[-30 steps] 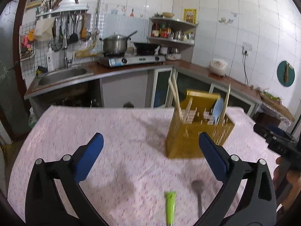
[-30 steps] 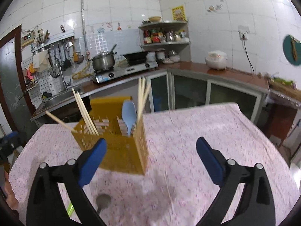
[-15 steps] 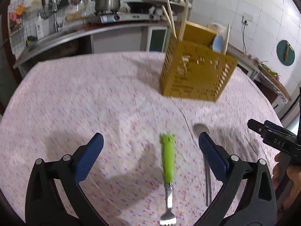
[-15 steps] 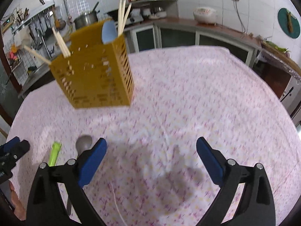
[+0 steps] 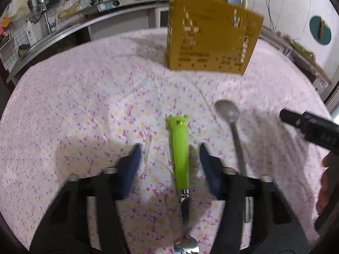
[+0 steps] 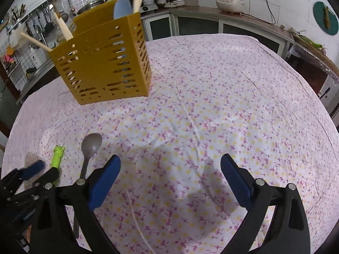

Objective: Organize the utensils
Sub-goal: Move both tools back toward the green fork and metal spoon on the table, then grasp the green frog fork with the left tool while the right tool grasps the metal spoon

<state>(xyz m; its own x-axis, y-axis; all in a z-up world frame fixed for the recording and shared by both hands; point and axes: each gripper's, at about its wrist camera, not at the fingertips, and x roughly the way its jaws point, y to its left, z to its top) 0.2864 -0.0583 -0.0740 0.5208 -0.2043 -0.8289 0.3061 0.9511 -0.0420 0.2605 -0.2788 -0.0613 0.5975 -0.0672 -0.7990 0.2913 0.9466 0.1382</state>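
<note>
Left tool closing around green-handled fork (pads not yet touching).

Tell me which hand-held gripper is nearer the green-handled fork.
Left. The left hand-held gripper straddles the green-handled fork, jaws closing around it; the right hand-held gripper hovers beyond the spoon.

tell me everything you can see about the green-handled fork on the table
The fork has a bright green, plastic-looking handle whose end is shaped like a small frog face, joined to a metal neck and tines. It lies flat on the flowered tablecloth, handle end toward the yellow utensil holder, tines toward the camera. The left gripper straddles the handle, its jaws closing with gaps on both sides. A metal spoon lies beside it, apart.
</note>
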